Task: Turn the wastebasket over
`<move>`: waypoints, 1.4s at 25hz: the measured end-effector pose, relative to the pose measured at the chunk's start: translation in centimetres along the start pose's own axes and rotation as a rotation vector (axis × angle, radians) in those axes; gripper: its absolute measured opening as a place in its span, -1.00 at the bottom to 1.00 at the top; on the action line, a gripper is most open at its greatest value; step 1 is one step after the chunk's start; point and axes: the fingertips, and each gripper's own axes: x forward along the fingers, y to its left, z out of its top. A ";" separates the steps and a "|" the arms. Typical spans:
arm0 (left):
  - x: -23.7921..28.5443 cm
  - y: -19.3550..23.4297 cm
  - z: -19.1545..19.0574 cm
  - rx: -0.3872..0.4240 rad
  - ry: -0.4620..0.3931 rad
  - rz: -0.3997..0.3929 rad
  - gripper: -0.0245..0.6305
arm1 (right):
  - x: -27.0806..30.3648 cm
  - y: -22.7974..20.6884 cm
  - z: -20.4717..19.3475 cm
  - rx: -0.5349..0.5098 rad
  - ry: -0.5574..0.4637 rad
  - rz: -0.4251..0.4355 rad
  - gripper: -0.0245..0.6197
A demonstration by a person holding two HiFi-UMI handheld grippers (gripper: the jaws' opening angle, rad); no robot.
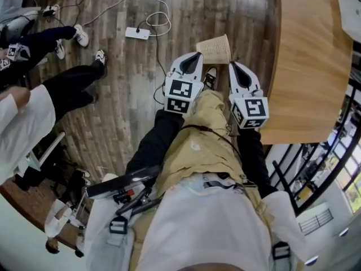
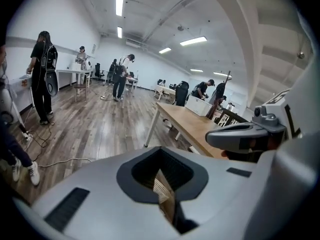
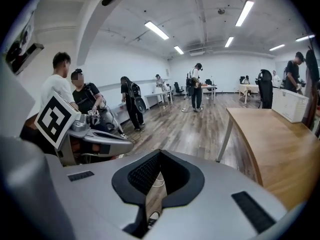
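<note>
The wastebasket (image 1: 214, 48) is a tan woven bin lying on its side on the wood floor, just ahead of the person's legs, its mouth toward the upper right. My left gripper (image 1: 197, 55) points at the bin's near left edge, jaws together with nothing in them. My right gripper (image 1: 232, 65) sits just right of the bin's lower edge, jaws also together and empty. In the left gripper view a sliver of the wastebasket (image 2: 160, 189) shows through the slit between the jaws. The right gripper view shows only floor and a shoe through its slit.
A wooden table (image 1: 307, 55) stands close on the right of the bin. A white power strip (image 1: 137, 33) with looping cable lies on the floor beyond. People's legs (image 1: 73, 89) are at the left. A black railing (image 1: 316, 174) runs at the lower right.
</note>
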 end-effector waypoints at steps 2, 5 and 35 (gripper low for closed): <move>1.8 -0.2 -1.3 -0.013 0.027 -0.004 -0.93 | 1.4 -0.7 -1.5 0.000 0.036 0.015 -0.86; 4.4 0.0 -3.6 -0.044 0.067 -0.003 -0.93 | 3.8 -1.5 -3.6 0.019 0.071 0.037 -0.86; 27.7 6.0 -33.9 -0.037 0.528 -0.037 -0.93 | 22.4 -11.8 -37.2 0.117 0.436 0.122 -0.86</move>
